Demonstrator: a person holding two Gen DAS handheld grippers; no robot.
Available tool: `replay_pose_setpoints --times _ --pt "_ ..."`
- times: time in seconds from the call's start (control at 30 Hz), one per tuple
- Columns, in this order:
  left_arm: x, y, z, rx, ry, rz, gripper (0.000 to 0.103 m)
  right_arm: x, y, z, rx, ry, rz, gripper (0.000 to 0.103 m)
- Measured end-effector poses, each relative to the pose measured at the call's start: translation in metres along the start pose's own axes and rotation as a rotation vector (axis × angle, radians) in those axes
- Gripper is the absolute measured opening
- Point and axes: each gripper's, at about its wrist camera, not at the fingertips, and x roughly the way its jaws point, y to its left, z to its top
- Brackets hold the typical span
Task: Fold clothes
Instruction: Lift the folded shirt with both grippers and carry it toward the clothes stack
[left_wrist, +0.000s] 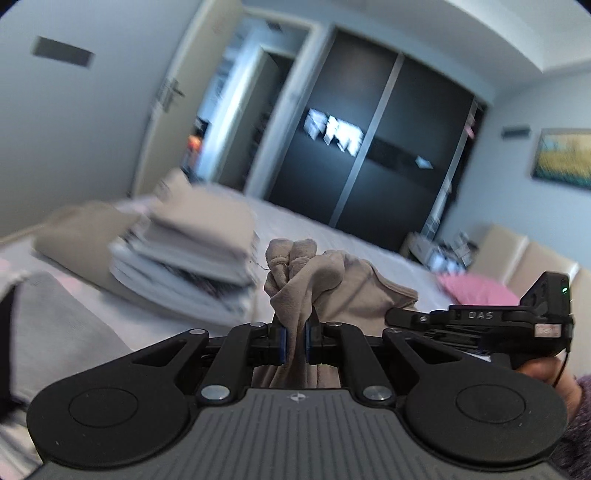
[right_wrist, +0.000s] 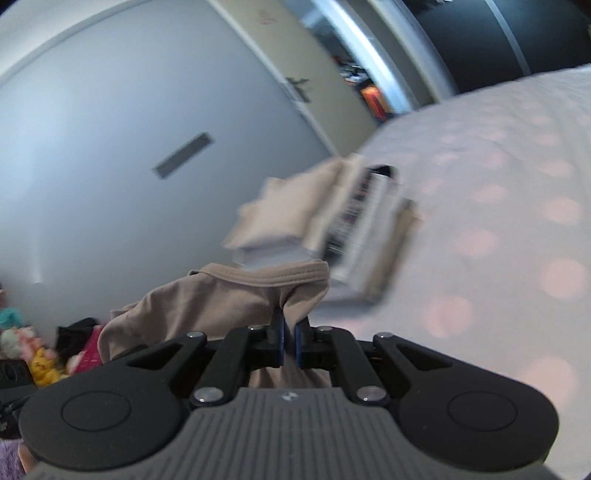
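Black linkage bars and a ribbed grey body fill the foreground of both views. Between the blue pads of the left gripper (left_wrist: 294, 341) a bunch of soft beige garment (left_wrist: 314, 280) is pinched tight, its matte knit crumpled into a fist-like knot above the jaws and hanging loose below. The right gripper (right_wrist: 290, 343) is likewise closed on the same cloth — here a stitched, rolled hem (right_wrist: 280, 275) curves over the narrow jaws, and the fabric drapes away to the left in smooth folds.

Both hold the garment lifted above the bed (right_wrist: 498, 206), whose pale cover is dotted with faint pink circles. Beyond the garment, on the bed, sits a blurred stack (left_wrist: 192, 251) of folded pieces — beige on top, grey and striped layers beneath, edges squared. Behind the bed stands a dark, glossy wardrobe (left_wrist: 369, 129) with a pale vertical strip.
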Motion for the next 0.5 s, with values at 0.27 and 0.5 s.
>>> replay_pose_setpoints --times 0.27,0.5 --pt "-0.041 0.04 0.023 -0.141 -0.13 0.154 0.007 0.101 0.075 0.043 -0.129 0.125 0.165 0.006" --pt "-0.052 0.095 0.028 -0.305 -0.163 0.26 0.007 0.197 0.144 0.058 -0.274 0.305 0.227 0.006"
